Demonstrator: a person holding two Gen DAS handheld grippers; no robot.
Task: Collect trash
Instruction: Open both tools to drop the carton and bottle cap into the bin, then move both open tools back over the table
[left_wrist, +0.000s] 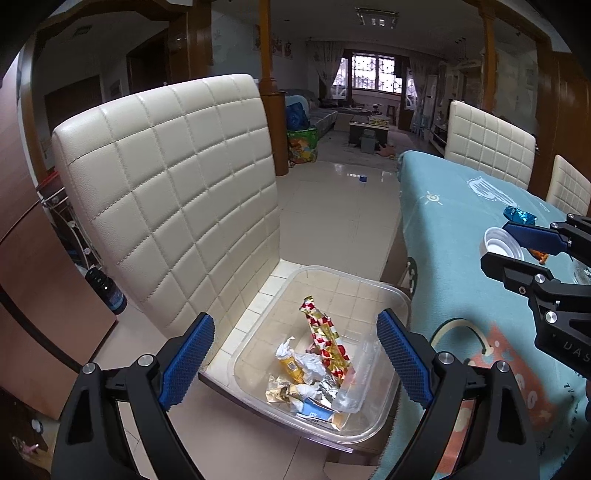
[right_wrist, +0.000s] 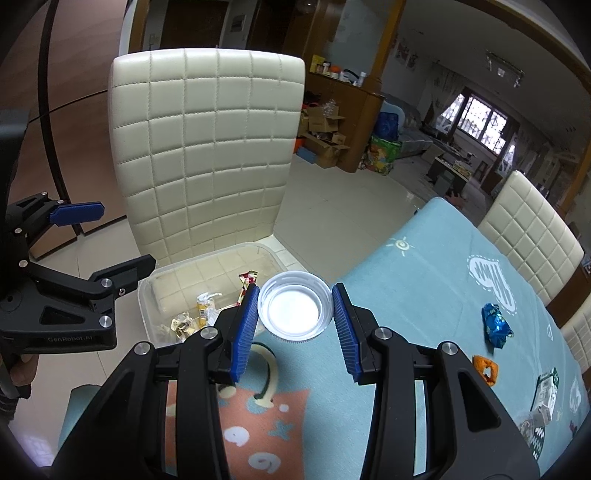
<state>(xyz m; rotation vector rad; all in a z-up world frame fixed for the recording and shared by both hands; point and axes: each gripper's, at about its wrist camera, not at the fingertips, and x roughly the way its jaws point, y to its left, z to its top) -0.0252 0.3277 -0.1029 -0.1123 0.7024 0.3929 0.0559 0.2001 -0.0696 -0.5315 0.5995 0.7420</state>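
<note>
A clear plastic bin (left_wrist: 392, 295) rests on the seat of a cream chair (left_wrist: 166, 184). Inside lie a red-and-gold wrapper (left_wrist: 325, 336), a yellow wrapper (left_wrist: 290, 365), crumpled tissue and a clear plastic piece (left_wrist: 354, 384). My left gripper (left_wrist: 295, 325) hovers over the bin, open, with nothing between its blue pads. My right gripper (right_wrist: 295, 295) is shut on a round white plastic lid (right_wrist: 293, 310), pinched at both sides above the table's edge beside the bin. The left wrist view shows that lid (left_wrist: 498, 242) at the right.
The table wears a teal cloth (right_wrist: 424, 295). On it lie a blue foil wrapper (right_wrist: 496, 325), an orange scrap (right_wrist: 485, 367) and a small printed carton (right_wrist: 546, 395). More cream chairs (right_wrist: 532, 229) stand along its far side. Tiled floor lies beyond the chair.
</note>
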